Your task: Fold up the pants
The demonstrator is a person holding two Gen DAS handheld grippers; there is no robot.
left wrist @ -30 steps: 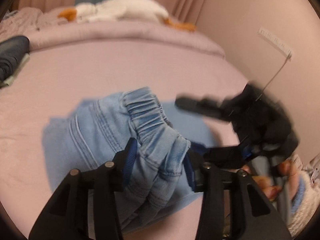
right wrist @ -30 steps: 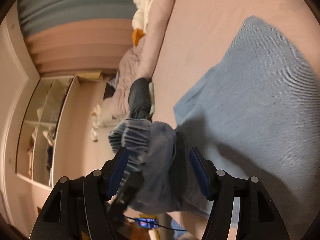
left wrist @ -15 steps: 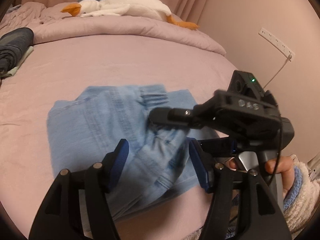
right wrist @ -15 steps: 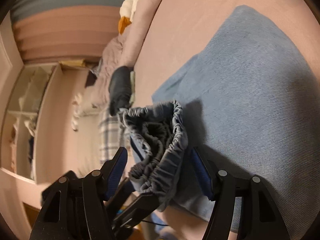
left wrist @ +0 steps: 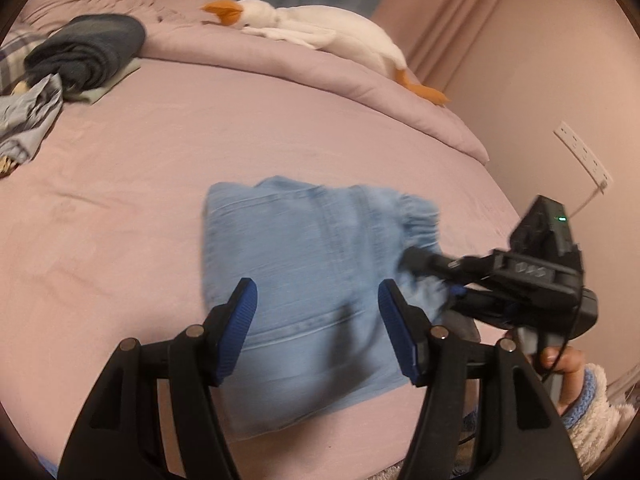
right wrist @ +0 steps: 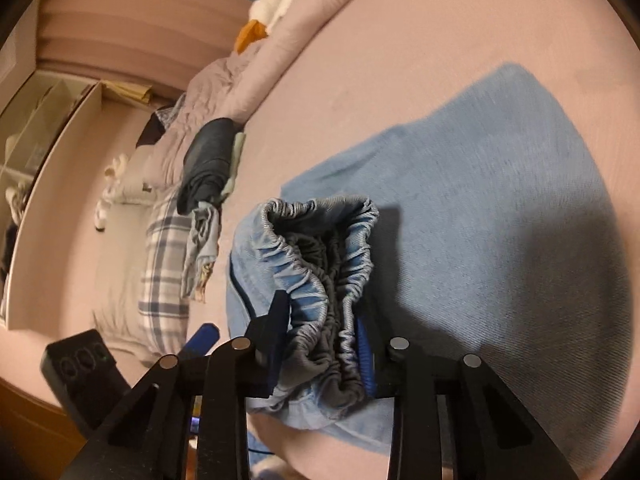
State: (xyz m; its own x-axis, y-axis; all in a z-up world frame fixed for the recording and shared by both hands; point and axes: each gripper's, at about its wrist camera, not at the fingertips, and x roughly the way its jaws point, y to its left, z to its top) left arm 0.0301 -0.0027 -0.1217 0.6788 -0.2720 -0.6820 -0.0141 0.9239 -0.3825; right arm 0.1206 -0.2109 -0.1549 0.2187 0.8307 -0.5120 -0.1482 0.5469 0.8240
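The light blue denim pants [left wrist: 316,280] are seen folded into a thick packet on the pink bed [left wrist: 160,168], near its front edge and toward the wall-side corner. The elastic waistband [right wrist: 332,280] is bunched at the packet's wall-side end, and there it is clamped between the pads of the right tool [right wrist: 324,344], whose jaws have just been closing onto it. The left tool [left wrist: 318,328] is held above the packet's front part with its jaws half spread, having just been opening, and nothing is gripped between its pads. The packet's long axis is judged to run along the front edge, away from the right tool. The coming move is therefore judged to belong to the right tool, since the gathered end is held by it alone
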